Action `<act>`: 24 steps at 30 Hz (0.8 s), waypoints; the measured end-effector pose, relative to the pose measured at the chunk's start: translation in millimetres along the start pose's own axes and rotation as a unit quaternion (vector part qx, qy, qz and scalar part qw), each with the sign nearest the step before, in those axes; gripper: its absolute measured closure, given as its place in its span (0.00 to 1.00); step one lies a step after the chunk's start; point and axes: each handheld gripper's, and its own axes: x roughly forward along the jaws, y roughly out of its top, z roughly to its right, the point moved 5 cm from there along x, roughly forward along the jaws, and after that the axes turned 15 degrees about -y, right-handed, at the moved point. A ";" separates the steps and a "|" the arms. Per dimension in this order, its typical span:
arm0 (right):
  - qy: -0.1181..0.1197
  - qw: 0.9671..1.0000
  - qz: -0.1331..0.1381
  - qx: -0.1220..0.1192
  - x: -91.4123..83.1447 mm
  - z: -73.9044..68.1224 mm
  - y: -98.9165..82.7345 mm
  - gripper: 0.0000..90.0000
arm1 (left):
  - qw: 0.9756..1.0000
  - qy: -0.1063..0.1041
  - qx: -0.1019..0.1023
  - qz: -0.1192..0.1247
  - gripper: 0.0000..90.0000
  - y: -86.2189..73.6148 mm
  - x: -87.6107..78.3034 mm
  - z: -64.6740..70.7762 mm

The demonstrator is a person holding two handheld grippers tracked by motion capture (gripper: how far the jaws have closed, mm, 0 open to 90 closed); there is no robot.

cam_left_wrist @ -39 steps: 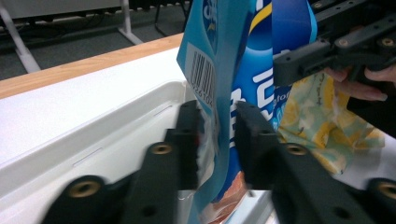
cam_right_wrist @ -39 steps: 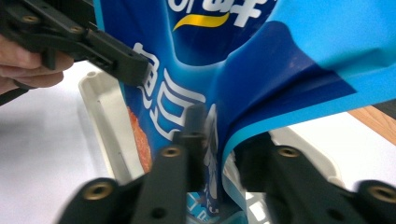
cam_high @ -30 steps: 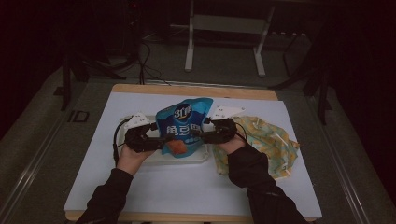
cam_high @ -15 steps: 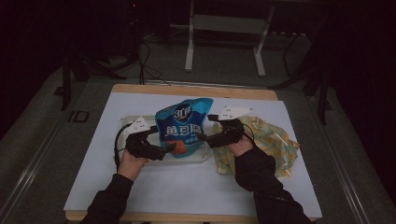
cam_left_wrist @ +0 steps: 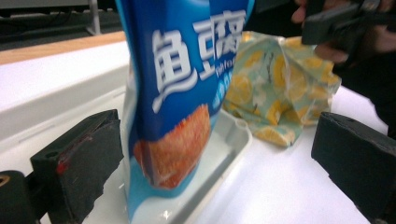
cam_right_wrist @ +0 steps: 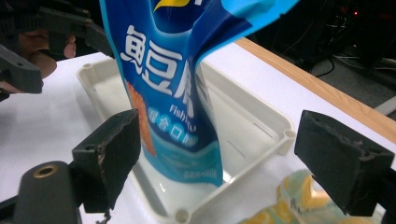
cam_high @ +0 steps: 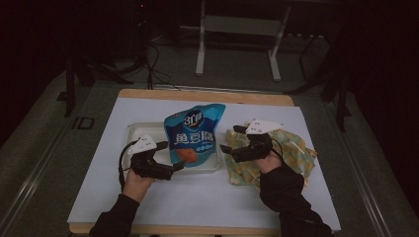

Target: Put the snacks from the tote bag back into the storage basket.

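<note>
Evidently the placing is done: the blue snack pouch [cam_high: 194, 137] stands upright in the white tray [cam_high: 140, 129] near the middle of the bench [cam_high: 306, 197], leaning on nothing. Both claws have just been opening; the left claw [cam_high: 170, 158] and right claw [cam_high: 232, 139] now flank the pouch with jaws spread, pinching nothing. The yellow-patterned bag [cam_high: 296, 153] lies crumpled toward the right edge. What seems left is drawing both hands clear, perhaps dealing with that bag.
</note>
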 end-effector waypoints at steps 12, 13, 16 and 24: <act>-0.017 1.000 0.001 0.002 -25.4 0.8 -26.2 0.16 | 1.000 -0.007 -0.001 -0.002 0.03 -22.8 5.0 12.7; -0.019 1.000 0.001 0.002 -27.5 1.5 -28.5 0.16 | 1.000 -0.010 -0.003 -0.001 0.03 -23.8 6.4 14.5; -0.023 1.000 0.002 0.011 -33.7 4.2 -35.1 0.16 | 1.000 -0.017 0.003 -0.007 0.03 -26.2 9.8 20.7; -0.035 0.999 0.002 0.022 -51.6 11.5 -54.1 0.16 | 0.999 -0.038 0.012 -0.018 0.03 -32.3 18.9 35.4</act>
